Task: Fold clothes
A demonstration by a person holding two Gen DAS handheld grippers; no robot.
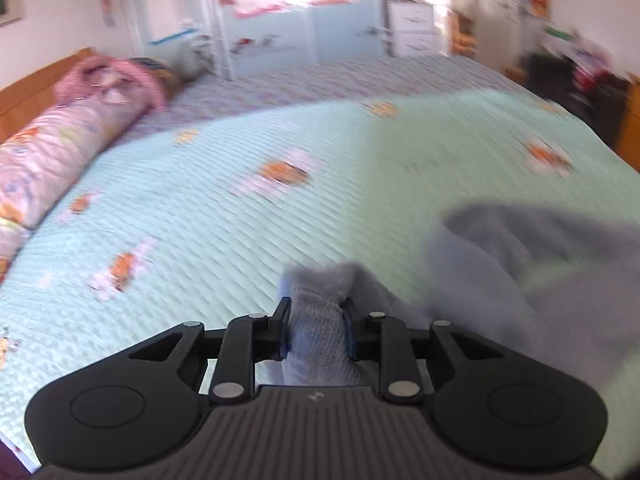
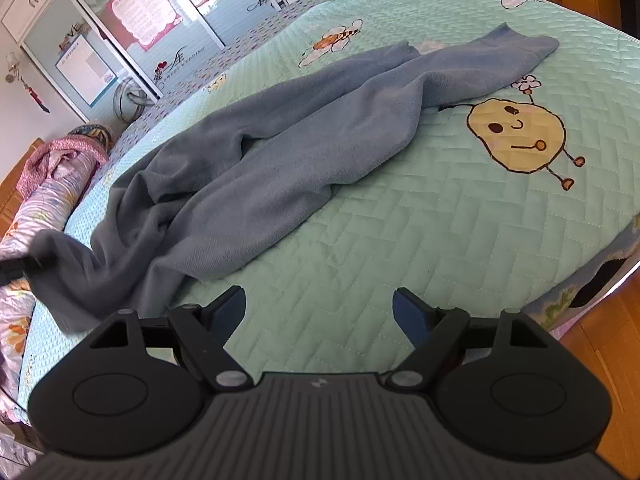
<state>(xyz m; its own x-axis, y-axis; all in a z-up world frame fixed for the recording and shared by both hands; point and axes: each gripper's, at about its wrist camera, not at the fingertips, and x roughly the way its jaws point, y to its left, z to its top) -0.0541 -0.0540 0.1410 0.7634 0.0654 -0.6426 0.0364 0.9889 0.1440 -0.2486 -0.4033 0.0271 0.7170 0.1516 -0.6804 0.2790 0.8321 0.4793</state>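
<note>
Where the quilted mint-green bedspread (image 2: 420,240) curves down to the bed's near edge at the right, a strip of wooden floor (image 2: 600,344) shows beyond it, and a broad stretch of bare quilt lies in front of the right claw (image 2: 319,312). That claw is spread wide with nothing between its blue pads, poised above the quilt beside the garment's near end. The grey-blue trousers (image 2: 280,148) lie rumpled on the bed, both legs running away towards the far side, their cuffed ends close together near a printed bee (image 2: 334,42) and above a yellow cartoon face (image 2: 516,136). The fabric is soft, matt and fleecy, creased into heavy folds at the waist end. In the blurred left wrist view, the left claw (image 1: 316,330) pinches a bunched fold of the trousers (image 1: 320,300) between its pads, lifted clear of the quilt; more cloth trails to the right. A pink floral bolster (image 1: 60,152) lies along the bed's left side, against a wooden headboard (image 1: 36,80).
</note>
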